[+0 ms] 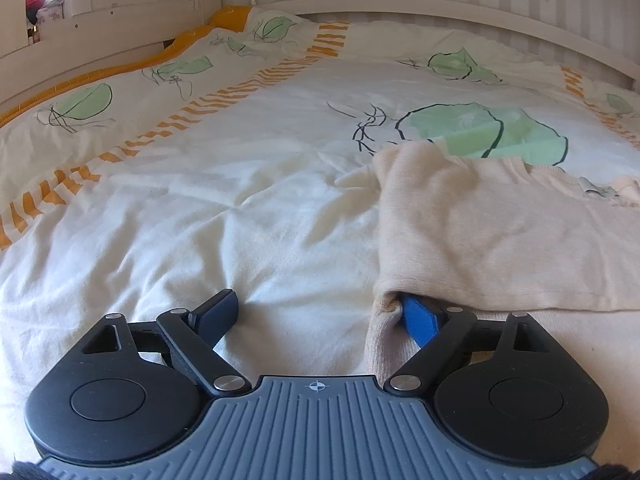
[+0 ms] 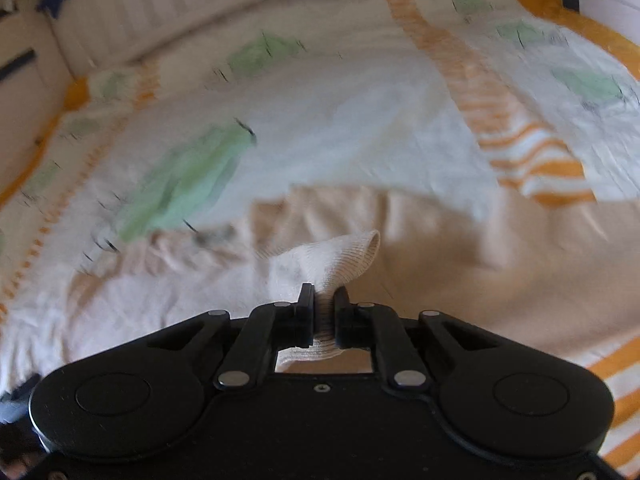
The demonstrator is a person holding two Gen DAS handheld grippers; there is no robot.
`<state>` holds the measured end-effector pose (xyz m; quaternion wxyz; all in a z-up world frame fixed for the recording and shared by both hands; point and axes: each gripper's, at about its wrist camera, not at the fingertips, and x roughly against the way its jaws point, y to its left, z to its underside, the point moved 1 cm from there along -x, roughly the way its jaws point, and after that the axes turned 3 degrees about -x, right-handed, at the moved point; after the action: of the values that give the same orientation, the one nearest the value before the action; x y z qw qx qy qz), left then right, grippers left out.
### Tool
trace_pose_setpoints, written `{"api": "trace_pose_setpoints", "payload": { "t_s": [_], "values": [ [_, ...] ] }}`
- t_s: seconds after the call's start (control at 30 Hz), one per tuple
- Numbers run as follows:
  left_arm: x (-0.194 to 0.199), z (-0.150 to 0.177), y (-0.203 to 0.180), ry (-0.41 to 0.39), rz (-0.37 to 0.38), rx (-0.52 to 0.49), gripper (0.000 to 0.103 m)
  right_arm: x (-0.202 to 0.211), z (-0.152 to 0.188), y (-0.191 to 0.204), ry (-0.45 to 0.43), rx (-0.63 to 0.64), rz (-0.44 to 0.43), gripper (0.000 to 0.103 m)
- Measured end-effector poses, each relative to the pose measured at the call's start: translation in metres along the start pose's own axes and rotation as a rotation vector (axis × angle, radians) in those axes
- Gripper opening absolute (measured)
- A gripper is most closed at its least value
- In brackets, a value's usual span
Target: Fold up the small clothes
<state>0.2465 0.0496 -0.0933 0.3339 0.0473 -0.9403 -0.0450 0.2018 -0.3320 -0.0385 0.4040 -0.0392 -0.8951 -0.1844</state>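
Observation:
A small cream garment (image 1: 500, 232) lies on the bed's patterned duvet (image 1: 240, 200), partly folded over itself. My left gripper (image 1: 316, 316) is open and low on the bed. Its right fingertip (image 1: 418, 320) is tucked under the garment's folded edge, its left fingertip (image 1: 218, 314) rests on the bare duvet. In the right wrist view, which is blurred, my right gripper (image 2: 323, 304) is shut on a ribbed cuff or hem (image 2: 344, 258) of the same garment (image 2: 460, 272), which is lifted off the duvet (image 2: 340, 128).
A white bed frame (image 1: 440, 8) and striped wall run along the far side. An orange duvet border (image 1: 80, 80) marks the left edge. A grey tag or clip (image 1: 596, 190) lies on the garment's far part.

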Motion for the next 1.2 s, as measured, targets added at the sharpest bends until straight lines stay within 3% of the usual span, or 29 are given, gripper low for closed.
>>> {"api": "trace_pose_setpoints", "payload": {
  "t_s": [0.07,0.13,0.17,0.27,0.37,0.47,0.53,0.6,0.77,1.0,1.07,1.13,1.2],
  "values": [
    [0.0,0.0,0.001,0.002,0.005,0.007,0.088,-0.002,0.003,-0.002,0.005,0.008,0.059,0.037],
    [0.0,0.0,0.001,0.001,0.007,0.011,0.087,0.007,0.004,0.005,-0.061,0.031,0.103,0.065],
    [0.0,0.0,0.001,0.002,0.005,0.011,0.088,0.015,0.004,0.013,-0.108,0.052,0.121,0.071],
    [0.0,0.001,0.0,0.001,0.002,0.008,0.088,0.03,-0.001,0.052,-0.193,0.183,0.076,0.075],
    [0.0,0.0,0.0,0.001,0.001,0.013,0.088,0.029,-0.009,0.105,-0.185,0.308,-0.062,0.075],
    [0.001,-0.001,-0.001,0.002,-0.019,0.018,0.091,0.013,-0.015,0.161,-0.114,0.377,-0.235,0.073],
    [0.002,-0.001,-0.002,0.003,-0.038,0.023,0.093,-0.005,-0.019,0.198,-0.056,0.418,-0.334,0.065],
    [0.003,-0.001,-0.002,0.003,-0.053,0.036,0.094,-0.022,-0.021,0.232,-0.012,0.487,-0.391,0.061],
    [0.006,-0.001,0.002,0.009,-0.079,0.086,0.094,-0.07,-0.016,0.3,0.084,0.687,-0.427,0.061],
    [0.006,-0.001,0.006,0.024,-0.093,0.142,0.094,-0.111,0.002,0.327,0.181,0.818,-0.382,0.061],
    [0.006,-0.001,0.005,0.025,-0.096,0.14,0.094,-0.119,0.007,0.326,0.205,0.851,-0.366,0.053],
    [0.006,-0.001,0.005,0.026,-0.095,0.143,0.094,-0.121,0.01,0.322,0.243,0.853,-0.37,0.012],
    [0.006,-0.001,0.005,0.026,-0.098,0.143,0.095,-0.119,0.009,0.317,0.263,0.815,-0.401,0.013]
  ]
}}
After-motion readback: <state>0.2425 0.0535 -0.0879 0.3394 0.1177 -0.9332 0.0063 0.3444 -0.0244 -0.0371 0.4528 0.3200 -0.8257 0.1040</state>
